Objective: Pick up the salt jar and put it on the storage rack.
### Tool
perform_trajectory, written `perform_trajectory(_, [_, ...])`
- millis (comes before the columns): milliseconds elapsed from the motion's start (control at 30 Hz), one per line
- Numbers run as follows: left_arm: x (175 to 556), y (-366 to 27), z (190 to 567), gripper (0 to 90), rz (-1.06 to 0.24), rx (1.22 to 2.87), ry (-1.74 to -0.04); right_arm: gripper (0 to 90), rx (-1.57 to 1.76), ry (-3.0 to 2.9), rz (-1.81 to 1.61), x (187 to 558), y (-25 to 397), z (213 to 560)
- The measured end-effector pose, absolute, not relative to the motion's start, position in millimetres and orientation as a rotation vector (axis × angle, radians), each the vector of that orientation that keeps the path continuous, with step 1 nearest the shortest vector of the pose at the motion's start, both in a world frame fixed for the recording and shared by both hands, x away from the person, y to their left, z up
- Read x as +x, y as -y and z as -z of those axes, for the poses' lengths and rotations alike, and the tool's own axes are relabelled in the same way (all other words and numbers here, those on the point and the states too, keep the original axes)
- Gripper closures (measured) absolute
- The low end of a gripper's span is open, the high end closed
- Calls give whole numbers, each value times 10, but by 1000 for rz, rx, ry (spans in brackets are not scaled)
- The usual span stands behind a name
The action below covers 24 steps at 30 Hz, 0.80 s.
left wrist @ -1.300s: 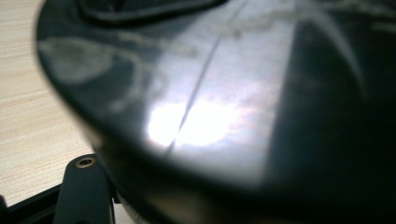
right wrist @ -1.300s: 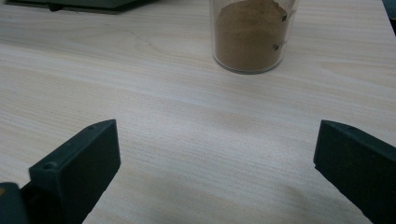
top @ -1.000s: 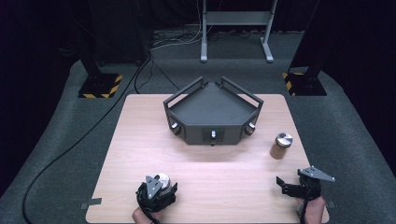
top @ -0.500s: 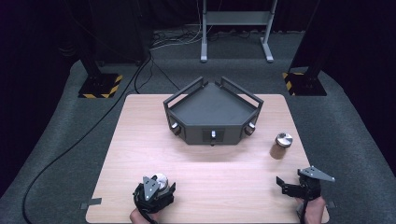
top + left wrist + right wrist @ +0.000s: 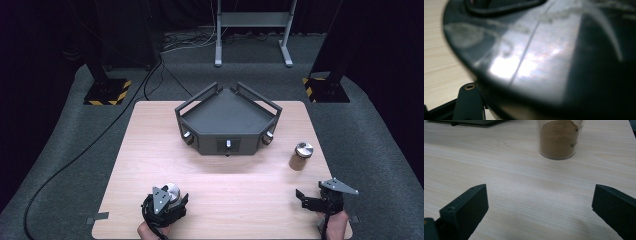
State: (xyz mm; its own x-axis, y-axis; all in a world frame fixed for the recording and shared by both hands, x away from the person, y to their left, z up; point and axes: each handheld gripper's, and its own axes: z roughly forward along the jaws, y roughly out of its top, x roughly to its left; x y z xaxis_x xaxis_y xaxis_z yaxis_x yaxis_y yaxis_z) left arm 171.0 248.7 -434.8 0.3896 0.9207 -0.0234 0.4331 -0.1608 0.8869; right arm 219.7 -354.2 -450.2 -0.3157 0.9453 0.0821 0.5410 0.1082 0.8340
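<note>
From the high view, the left gripper (image 5: 165, 206) sits at the desk's (image 5: 150, 145) near edge, jaws around a metal-lidded jar (image 5: 171, 190). The left gripper view is a blurry close-up of that jar's lid (image 5: 536, 57), so can't tell if they're pinching it. In the right gripper view, jaws are spread wide, facing a jar of brown powder (image 5: 559, 137) near the right edge.

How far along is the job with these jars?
Nothing looks done yet: the dark tray holds nothing. In hand: the left gripper is close against a silver-lidded jar near the table's front edge, its grip hidden. The right gripper is open, short of the brown-powder jar. Probably both jars are left to move.
</note>
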Motion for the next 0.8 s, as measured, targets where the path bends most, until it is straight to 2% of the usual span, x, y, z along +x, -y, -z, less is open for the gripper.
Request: perform_trajectory(800, [1885, -2402, 4111, 314, -687, 1818, -1110, 0, 1446, -1913, -1104, 2201, 3537, 4499])
